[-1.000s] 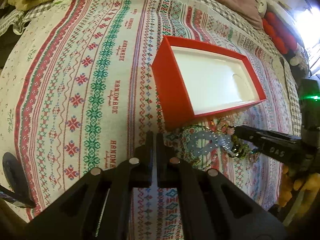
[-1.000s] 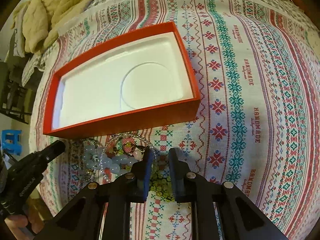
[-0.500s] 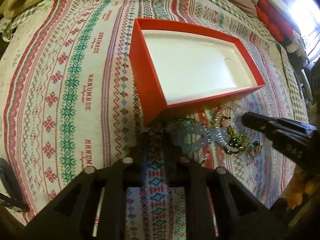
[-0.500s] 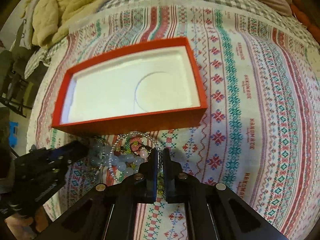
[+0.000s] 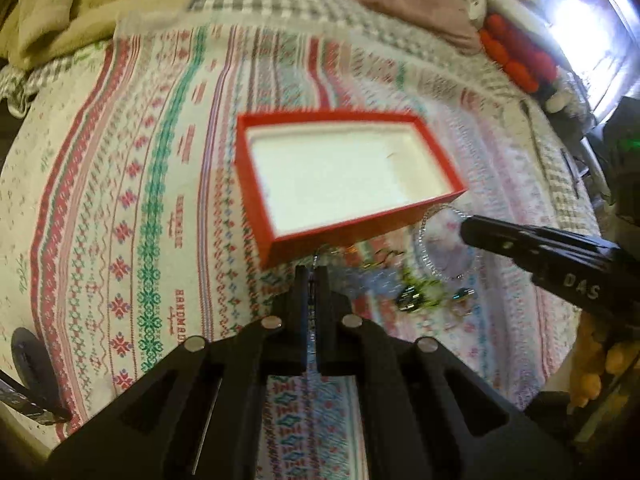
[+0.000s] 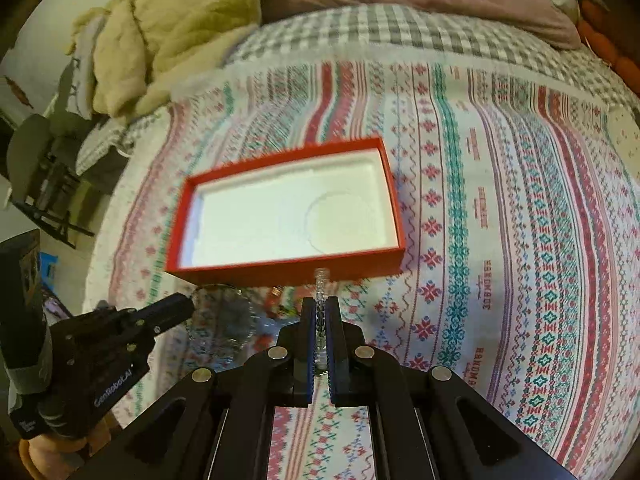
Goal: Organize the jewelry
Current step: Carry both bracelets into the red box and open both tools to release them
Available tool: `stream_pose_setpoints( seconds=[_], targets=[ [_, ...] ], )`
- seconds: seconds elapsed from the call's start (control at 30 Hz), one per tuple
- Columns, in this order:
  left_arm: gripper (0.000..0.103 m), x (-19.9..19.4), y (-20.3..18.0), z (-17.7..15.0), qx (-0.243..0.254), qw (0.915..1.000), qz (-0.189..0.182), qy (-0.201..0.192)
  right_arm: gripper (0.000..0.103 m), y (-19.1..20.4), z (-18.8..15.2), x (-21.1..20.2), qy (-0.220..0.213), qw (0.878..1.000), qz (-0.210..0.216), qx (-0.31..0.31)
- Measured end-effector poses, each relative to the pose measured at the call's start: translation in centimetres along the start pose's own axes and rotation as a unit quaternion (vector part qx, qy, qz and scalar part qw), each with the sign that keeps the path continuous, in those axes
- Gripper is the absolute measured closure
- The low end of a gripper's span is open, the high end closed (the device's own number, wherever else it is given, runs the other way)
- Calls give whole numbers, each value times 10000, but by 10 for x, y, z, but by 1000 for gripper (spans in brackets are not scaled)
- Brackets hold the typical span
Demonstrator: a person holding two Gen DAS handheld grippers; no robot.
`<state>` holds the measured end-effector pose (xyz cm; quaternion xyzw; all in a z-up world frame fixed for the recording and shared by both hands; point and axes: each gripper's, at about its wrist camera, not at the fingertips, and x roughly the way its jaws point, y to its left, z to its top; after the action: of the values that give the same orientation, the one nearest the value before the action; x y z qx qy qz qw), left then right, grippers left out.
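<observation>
Right gripper [image 6: 319, 304] clamped on clear beaded strand [image 6: 319, 280]; left gripper [image 5: 311, 276] fingers together, possibly pinching something thin; rectangular red box [image 6: 280, 270], white foam lining.

Matt red card box [image 6: 288, 270], perhaps foam-lined; woven cloth [image 6: 520, 240]; glassy beads [image 6: 321, 280].
</observation>
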<state>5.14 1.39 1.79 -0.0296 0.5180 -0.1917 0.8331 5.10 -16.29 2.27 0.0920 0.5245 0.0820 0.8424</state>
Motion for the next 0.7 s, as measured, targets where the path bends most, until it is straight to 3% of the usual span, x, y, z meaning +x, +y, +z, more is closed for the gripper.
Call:
stream_pose_setpoints(
  seconds=[0.27, 0.7],
  targets=[
    [100, -25, -12, 13, -30, 9989, -277, -390, 99, 7, 9, -25, -336, 9992, 218, -9],
    [100, -18, -24, 46, -303, 9936, -617, -897, 99, 10, 37, -37, -839, 9951, 487, 214]
  ],
)
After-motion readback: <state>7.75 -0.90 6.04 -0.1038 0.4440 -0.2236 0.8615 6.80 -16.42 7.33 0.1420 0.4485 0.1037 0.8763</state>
